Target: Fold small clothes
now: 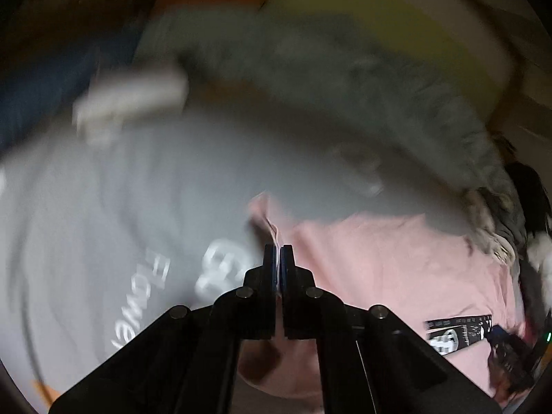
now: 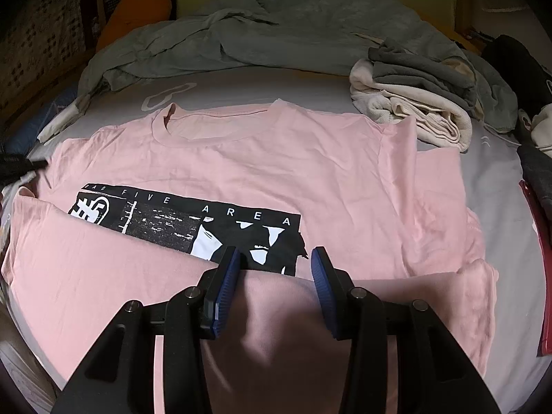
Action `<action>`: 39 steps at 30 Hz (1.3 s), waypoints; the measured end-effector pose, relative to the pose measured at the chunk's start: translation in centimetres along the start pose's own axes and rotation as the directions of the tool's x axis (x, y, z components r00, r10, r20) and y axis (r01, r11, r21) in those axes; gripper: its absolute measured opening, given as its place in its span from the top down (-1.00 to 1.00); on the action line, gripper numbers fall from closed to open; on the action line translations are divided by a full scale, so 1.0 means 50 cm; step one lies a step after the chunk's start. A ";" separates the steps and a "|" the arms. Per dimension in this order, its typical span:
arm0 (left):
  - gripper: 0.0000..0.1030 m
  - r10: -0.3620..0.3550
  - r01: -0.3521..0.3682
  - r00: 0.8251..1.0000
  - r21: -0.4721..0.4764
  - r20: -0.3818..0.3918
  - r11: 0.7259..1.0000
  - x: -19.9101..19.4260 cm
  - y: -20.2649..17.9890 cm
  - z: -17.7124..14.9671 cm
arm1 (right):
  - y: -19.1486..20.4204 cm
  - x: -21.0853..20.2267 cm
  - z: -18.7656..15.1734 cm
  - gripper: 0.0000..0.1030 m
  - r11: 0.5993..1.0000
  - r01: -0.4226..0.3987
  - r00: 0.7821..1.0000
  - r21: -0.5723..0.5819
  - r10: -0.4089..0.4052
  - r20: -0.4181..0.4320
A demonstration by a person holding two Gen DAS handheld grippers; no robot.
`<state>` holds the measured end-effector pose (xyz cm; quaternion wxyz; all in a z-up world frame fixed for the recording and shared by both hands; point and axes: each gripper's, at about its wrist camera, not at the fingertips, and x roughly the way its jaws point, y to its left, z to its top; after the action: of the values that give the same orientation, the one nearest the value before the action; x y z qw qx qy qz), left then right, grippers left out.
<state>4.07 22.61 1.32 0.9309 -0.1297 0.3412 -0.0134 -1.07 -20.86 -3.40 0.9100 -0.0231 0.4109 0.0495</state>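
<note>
A pink T-shirt (image 2: 276,158) with a black printed panel (image 2: 193,220) lies face up on a grey bed sheet (image 2: 500,189). Its bottom part is folded up over the print. My right gripper (image 2: 274,262) hovers at that folded edge, its blue pads (image 2: 227,276) well apart with the pink cloth lying between and under them. In the blurred left wrist view, my left gripper (image 1: 278,255) is shut on a thin edge of the pink T-shirt (image 1: 396,262), with the pinched cloth rising out past the tips.
Behind the shirt lies a crumpled grey cover (image 2: 276,34). A pile of cream and grey clothes (image 2: 414,103) sits at the back right. An orange plush (image 2: 138,10) rests at the back left and a red item (image 2: 538,258) at the right edge. White lettering (image 1: 138,296) marks the grey sheet.
</note>
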 end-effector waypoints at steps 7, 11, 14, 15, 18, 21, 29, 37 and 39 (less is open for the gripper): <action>0.95 -0.126 0.111 0.992 0.357 0.019 0.927 -0.056 -0.252 -0.075 | 0.004 0.000 -0.003 0.14 1.000 0.011 1.000 -0.024 -0.011 0.008; 0.83 -0.034 0.087 0.992 0.452 -0.124 0.888 0.032 -0.310 -0.150 | 0.006 0.001 -0.004 0.14 0.999 0.019 1.000 -0.032 -0.019 0.010; 0.56 -0.069 0.135 0.985 0.448 -0.160 0.884 0.021 -0.292 -0.174 | 0.007 -0.001 -0.003 0.14 0.999 0.019 1.000 -0.035 -0.019 0.010; 0.45 -0.097 0.155 0.983 0.429 -0.154 0.890 0.003 -0.283 -0.175 | 0.007 -0.002 -0.004 0.14 0.999 0.017 1.000 -0.037 -0.017 0.010; 0.10 -0.191 0.203 0.979 0.329 -0.067 0.922 -0.070 -0.246 -0.170 | 0.007 -0.003 -0.005 0.14 0.999 0.013 1.000 -0.038 -0.013 0.009; 0.10 -0.142 0.127 0.989 0.265 0.036 0.956 -0.103 -0.207 -0.164 | 0.008 -0.004 -0.005 0.14 0.999 0.018 1.000 -0.040 -0.018 0.009; 0.10 -0.131 0.144 0.989 0.208 -0.075 0.967 -0.047 -0.153 -0.163 | 0.009 -0.005 -0.008 0.13 0.999 0.020 1.000 -0.040 -0.020 0.007; 0.67 -0.012 0.012 1.000 0.304 -0.001 0.953 -0.071 -0.171 -0.181 | 0.011 -0.010 -0.007 0.13 0.999 0.028 1.000 -0.040 -0.027 0.008; 0.63 -0.022 0.018 1.000 0.299 0.012 0.954 -0.077 -0.166 -0.178 | 0.018 -0.029 -0.006 0.13 0.999 -0.035 0.999 -0.029 0.036 0.018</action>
<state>-4.03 12.99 -0.68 0.9422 0.0091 0.3269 -0.0733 -2.32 -20.11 -2.52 0.9124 -0.0283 0.4021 0.0716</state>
